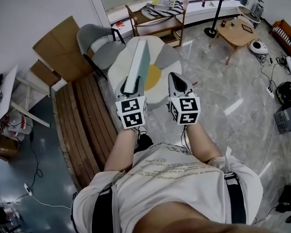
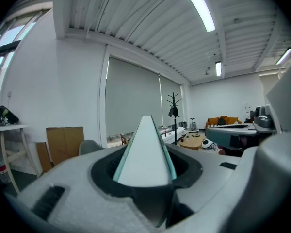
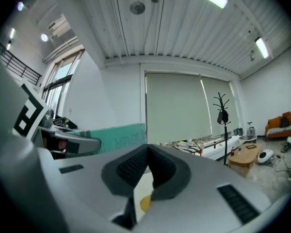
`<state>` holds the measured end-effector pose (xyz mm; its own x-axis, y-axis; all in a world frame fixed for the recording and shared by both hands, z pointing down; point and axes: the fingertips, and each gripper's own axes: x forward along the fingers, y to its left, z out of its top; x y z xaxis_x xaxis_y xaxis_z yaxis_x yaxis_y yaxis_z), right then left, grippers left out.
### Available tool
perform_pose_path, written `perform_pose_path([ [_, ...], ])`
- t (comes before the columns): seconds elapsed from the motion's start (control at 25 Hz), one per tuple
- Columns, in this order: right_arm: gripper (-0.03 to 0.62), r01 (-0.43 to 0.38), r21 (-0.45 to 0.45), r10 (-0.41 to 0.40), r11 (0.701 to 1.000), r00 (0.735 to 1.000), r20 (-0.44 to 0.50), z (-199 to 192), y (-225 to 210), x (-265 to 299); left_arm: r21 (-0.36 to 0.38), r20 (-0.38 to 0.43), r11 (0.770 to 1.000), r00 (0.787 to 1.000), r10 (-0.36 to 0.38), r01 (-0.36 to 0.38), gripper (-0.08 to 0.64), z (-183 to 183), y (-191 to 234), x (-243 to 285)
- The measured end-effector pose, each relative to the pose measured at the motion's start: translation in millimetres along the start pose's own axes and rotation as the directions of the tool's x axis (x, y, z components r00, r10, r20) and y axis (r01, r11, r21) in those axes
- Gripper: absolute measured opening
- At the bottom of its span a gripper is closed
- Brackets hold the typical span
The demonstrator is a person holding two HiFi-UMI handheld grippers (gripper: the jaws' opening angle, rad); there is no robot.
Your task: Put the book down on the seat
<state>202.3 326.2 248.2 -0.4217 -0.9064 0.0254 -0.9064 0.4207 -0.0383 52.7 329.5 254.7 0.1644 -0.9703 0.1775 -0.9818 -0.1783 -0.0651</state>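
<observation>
The left tool is clamped on the lower end of a teal-covered book, which stands on edge in the air, its white page edge facing up. It is over the near left part of a round white seat with a yellow middle and not touching it. The right tool hovers just beside it over the seat's near edge, pads drawn together on nothing. A slatted wooden bench runs along the seat's left side. Behind it are a grey chair and flat cardboard against the white wall. The floor is pale marble (glossy). Farther off are a low wooden table and a black coat stand.
</observation>
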Motion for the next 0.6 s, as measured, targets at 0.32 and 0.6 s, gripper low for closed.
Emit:
perform_pose_path([
  [0.32, 0.026, 0.007, 0.012, -0.007, 1.0, 1.0, -0.006, 0.3, -9.8, 28.2, 0.001, -0.012, 1.0, 1.0, -0.025, 0.025, 0.173, -0.6, 4.3, 29.5],
  [0.6, 0.027, -0.028, 0.006, 0.028, 1.0, 0.999, -0.041, -10.7, 4.3, 78.7, -0.026, -0.04, 1.0, 0.999, 0.002, -0.003, 0.173, -7.5, 43.0, 65.5],
])
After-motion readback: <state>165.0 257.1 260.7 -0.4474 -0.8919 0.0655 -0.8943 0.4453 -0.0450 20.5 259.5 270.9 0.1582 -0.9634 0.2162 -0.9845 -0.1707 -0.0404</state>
